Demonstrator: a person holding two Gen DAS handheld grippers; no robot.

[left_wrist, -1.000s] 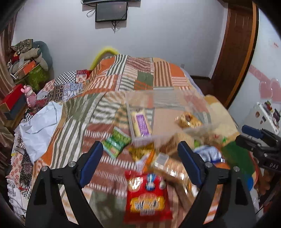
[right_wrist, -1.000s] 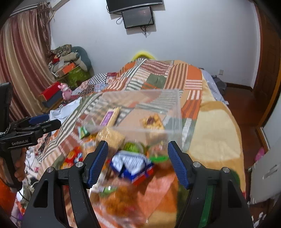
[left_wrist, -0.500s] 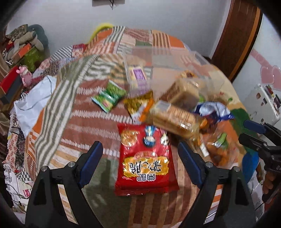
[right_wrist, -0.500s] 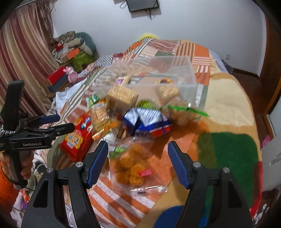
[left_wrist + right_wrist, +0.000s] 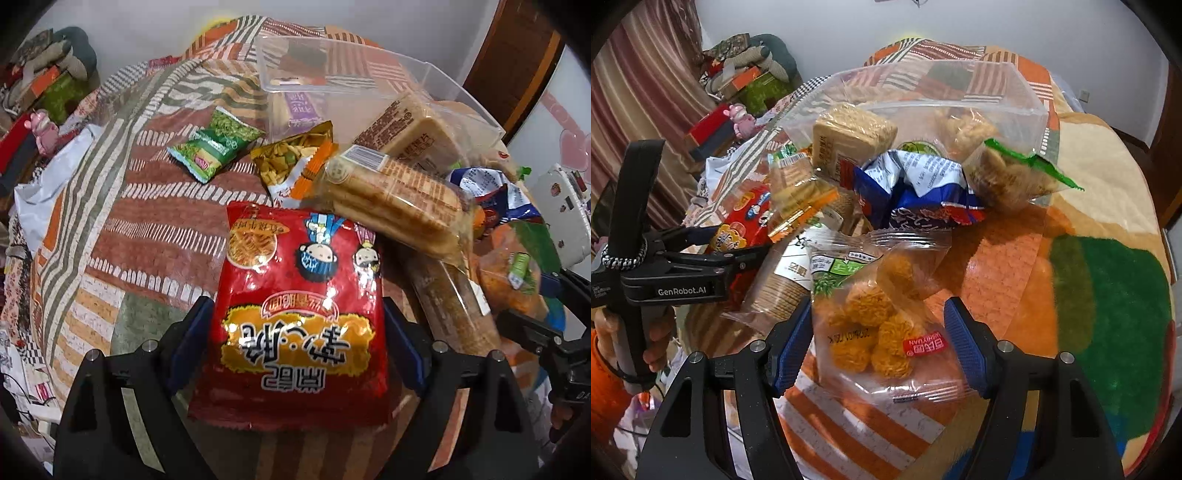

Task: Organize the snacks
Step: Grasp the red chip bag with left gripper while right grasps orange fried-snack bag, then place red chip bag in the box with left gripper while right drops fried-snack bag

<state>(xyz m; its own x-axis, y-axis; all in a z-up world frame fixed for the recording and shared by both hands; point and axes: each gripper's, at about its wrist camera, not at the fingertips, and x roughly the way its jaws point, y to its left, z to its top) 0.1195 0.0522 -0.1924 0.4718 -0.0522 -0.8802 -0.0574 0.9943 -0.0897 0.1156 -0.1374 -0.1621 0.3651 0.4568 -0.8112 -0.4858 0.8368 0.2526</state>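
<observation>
Snack packs lie heaped on a patchwork bedspread before a clear plastic bin (image 5: 332, 62). My left gripper (image 5: 295, 347) is open, its fingers on either side of a red snack bag (image 5: 299, 317) and not pressing it. My right gripper (image 5: 879, 347) is open around a clear bag of orange puffs (image 5: 879, 332). A cracker sleeve (image 5: 399, 206), a green packet (image 5: 214, 147), a yellow packet (image 5: 295, 158) and a blue-white bag (image 5: 916, 184) lie beyond. The bin (image 5: 923, 92) holds a purple pack (image 5: 299, 107).
The bed's left edge drops to a cluttered floor with boxes and a pink toy (image 5: 44, 129). A white appliance (image 5: 565, 206) stands at the right. The left gripper (image 5: 701, 258) shows in the right wrist view, close to the pile.
Both grippers have tilted down and moved in onto the snack pile. The red bag now sits between the left fingers, and the orange puff bag between the right fingers.
</observation>
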